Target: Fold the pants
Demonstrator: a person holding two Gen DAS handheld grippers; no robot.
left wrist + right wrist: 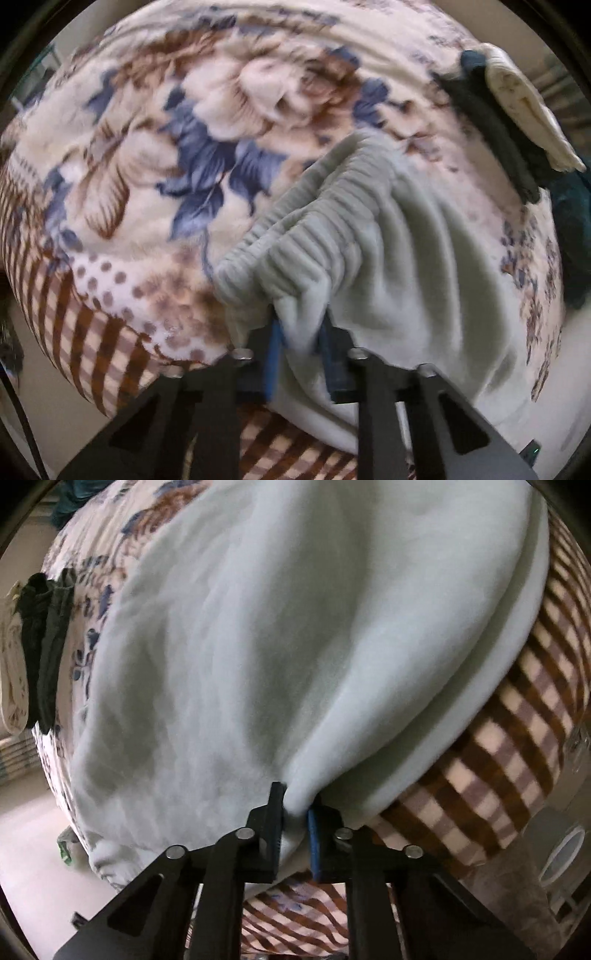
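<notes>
Pale grey-green fleece pants (pixel 388 236) spread over a floral blanket (pixel 155 147) with a brown checked border, ribbed waistband (pixel 295 229) bunched toward the left wrist view's centre. Left gripper (pixel 299 332) clenched on a fold of the pants just below that waistband — blue pads (pixel 275 339) pinching the cloth from both sides, fabric pulled into ridges fanning away from the grip. Right gripper (pixel 295 812) likewise clamped on the pants (pixel 258 646), a pinched tuck of fleece squeezed between one black finger and a blue pad (pixel 314 842), smooth cloth ballooning away above it. Double layer of pants visible along the right edge in the right wrist view, lying against the checked border (pixel 517 720) of the blanket. Both grippers pointing steeply down at the bed. Further back near the blanket's edge — a dark folded garment (pixel 491 122) with a cream one (pixel 524 107) touching it on the far side, well apart from the pants. Bare pale floor (pixel 33 849) beyond the bed's edge.
</notes>
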